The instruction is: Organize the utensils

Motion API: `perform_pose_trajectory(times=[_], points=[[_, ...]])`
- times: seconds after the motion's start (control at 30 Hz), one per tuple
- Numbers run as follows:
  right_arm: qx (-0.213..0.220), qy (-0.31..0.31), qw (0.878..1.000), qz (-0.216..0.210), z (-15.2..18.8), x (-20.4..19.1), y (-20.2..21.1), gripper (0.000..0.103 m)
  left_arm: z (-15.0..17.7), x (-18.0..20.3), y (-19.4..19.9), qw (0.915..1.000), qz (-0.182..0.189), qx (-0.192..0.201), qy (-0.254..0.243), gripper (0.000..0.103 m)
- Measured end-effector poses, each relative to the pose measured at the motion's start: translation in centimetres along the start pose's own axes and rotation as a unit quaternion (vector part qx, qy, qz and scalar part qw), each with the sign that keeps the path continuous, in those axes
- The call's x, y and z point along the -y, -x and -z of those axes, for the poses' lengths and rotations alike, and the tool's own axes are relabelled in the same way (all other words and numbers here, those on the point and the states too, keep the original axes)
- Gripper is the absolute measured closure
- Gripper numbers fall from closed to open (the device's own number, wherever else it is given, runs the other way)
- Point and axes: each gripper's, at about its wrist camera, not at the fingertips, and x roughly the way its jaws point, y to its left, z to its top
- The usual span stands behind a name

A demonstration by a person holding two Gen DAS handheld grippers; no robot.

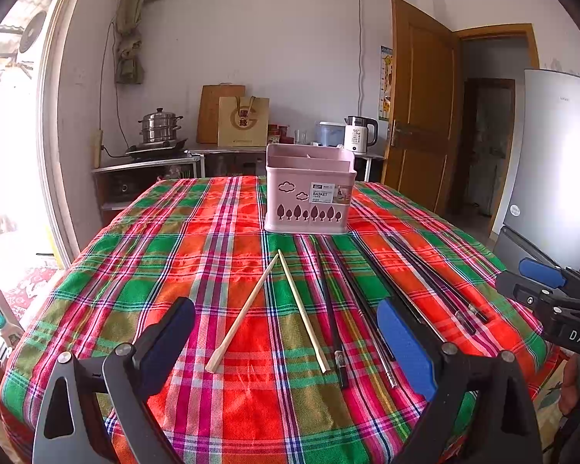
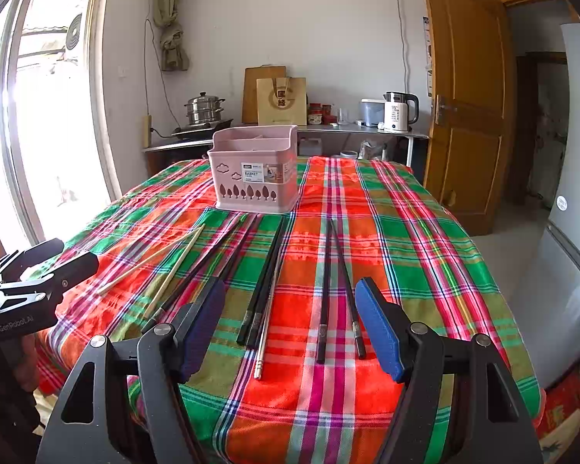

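- Left wrist view: the left gripper (image 1: 286, 342) hangs above the near part of the table (image 1: 96, 270), fingers spread wide, nothing between them.
- Its right finger (image 1: 404, 348) covers part of the black chopsticks (image 1: 330, 309); how many lie there is hard to count.
- Two wooden chopsticks (image 1: 301, 309) lie in a V, tips meeting toward the pink basket (image 1: 309, 193), butts toward the camera.
- The basket stands upright at the far middle of the table; its inside is mostly hidden.
- The right gripper (image 1: 553, 294) pokes in at the right edge, cut off.
- Right wrist view: the right gripper (image 2: 290, 323) is likewise released, fingers wide, holding nothing.
- Dark chopsticks (image 2: 324, 290) and a pale metal one (image 2: 265, 324) run lengthwise toward the basket (image 2: 255, 170).
- Bare cloth lies to the right of them, up to the table (image 2: 444, 270) edge.
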Motion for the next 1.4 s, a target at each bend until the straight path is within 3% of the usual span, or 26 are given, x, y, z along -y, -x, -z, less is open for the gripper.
perform_pose_trajectory(times=[0.37, 0.63, 0.77, 0.83, 0.97, 1.1, 1.2, 1.4], points=[[-0.015, 0.005, 1.0, -0.006, -0.5, -0.2, -2.1, 0.033, -0.6, -1.0, -2.8, 0.9995, 0.005, -0.031, -0.011, 0.007], [-0.041, 0.013, 0.999, -0.014, -1.7, -0.3, -5.4, 0.033, -1.7, -2.8, -7.1, 0.9965, -0.021, -0.074, -0.032, 0.007], [-0.055, 0.014, 0.998, -0.018, -2.5, -0.5, -7.3, 0.033, -2.5, -3.9, -9.6, 0.9937, -0.032, -0.099, -0.04, 0.019], [-0.066, 0.013, 0.998, -0.02, -2.8, -0.7, -8.3, 0.033, -2.8, -4.5, -11.0, 0.9913, -0.042, -0.118, -0.042, 0.02], [-0.092, 0.01, 0.995, -0.035, -3.7, -1.4, -10.4, 0.043, -3.1, -5.6, -13.9, 0.9859, -0.014, -0.162, -0.037, 0.022], [-0.111, 0.013, 0.993, -0.046, -4.3, -2.3, -12.4, 0.054, -3.0, -5.7, -16.1, 0.98, -0.002, -0.194, -0.043, 0.035], [-0.129, 0.01, 0.99, -0.059, -4.9, -2.9, -13.9, 0.063, -2.9, -5.5, -17.3, 0.9764, 0.007, -0.211, -0.045, 0.046], [-0.15, 0.006, 0.984, -0.098, -6.1, -4.7, -16.6, 0.078, -2.9, -4.7, -19.1, 0.9725, 0.016, -0.226, -0.057, 0.053]])
